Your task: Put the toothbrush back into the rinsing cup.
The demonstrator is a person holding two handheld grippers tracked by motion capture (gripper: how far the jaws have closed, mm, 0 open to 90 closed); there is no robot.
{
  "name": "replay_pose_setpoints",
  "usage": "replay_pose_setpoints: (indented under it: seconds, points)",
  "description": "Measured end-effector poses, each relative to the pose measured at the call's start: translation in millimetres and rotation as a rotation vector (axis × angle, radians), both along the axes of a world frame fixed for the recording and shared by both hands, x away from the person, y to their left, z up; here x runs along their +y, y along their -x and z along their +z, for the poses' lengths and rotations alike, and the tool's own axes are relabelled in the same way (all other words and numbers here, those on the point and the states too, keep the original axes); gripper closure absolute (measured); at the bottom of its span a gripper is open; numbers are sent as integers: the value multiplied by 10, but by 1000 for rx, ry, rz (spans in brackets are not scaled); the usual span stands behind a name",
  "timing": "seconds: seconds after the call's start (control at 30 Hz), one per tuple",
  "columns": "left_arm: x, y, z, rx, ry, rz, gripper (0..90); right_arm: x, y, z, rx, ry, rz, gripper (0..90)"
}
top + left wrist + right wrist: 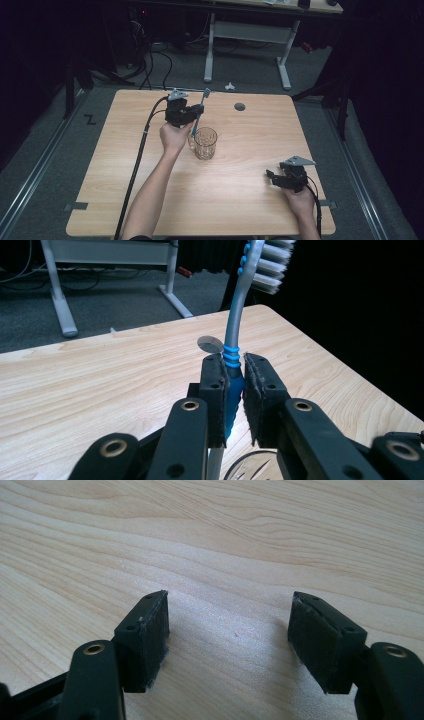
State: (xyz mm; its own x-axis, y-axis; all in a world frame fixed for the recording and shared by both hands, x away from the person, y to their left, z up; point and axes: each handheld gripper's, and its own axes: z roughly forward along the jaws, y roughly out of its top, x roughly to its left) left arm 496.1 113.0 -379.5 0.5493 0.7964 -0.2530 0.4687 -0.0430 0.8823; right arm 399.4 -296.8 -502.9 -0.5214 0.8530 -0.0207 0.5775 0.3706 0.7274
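- A toothbrush (235, 375) is pinched upright by the left gripper (186, 116) above a glass cup (205, 143), seemingly for standing inside.
- The right gripper (278, 178), fingers spread, is rested idle on the worktop (250, 200).

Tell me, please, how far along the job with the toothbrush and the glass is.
Done: the left gripper is shut on the toothbrush, brush head up, beside the glass in the high view. In hand: the brush is held by its blue grip over the table; whether its lower end is in the glass, I cannot tell. Left: probably to seat or free it and let go. The right gripper waits open over bare wood.
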Motion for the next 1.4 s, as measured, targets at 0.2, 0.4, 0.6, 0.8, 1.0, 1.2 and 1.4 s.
replay_pose_setpoints:
  seconds: [0.2,0.4,0.6,0.8,1.0,1.2,1.4]
  points:
    - [31,35,5,-5,-3,2,790,1,-2,0,-2,0,1,334]
    - [49,57,3,-5,-12,4,789,1,-2,0,-2,0,0,334]
    - [45,88,15,-6,-30,1,789,1,-2,-1,-2,0,0,334]
    - [82,105,-8,3,-30,11,788,2,0,0,0,-1,-3,334]
    - [127,130,-14,5,-31,19,787,1,-2,0,-2,0,0,334]
    - [160,156,-35,7,-25,23,787,2,0,0,0,-1,-3,334]
    - [170,167,-40,8,-36,25,785,2,-1,0,-2,0,-1,334]
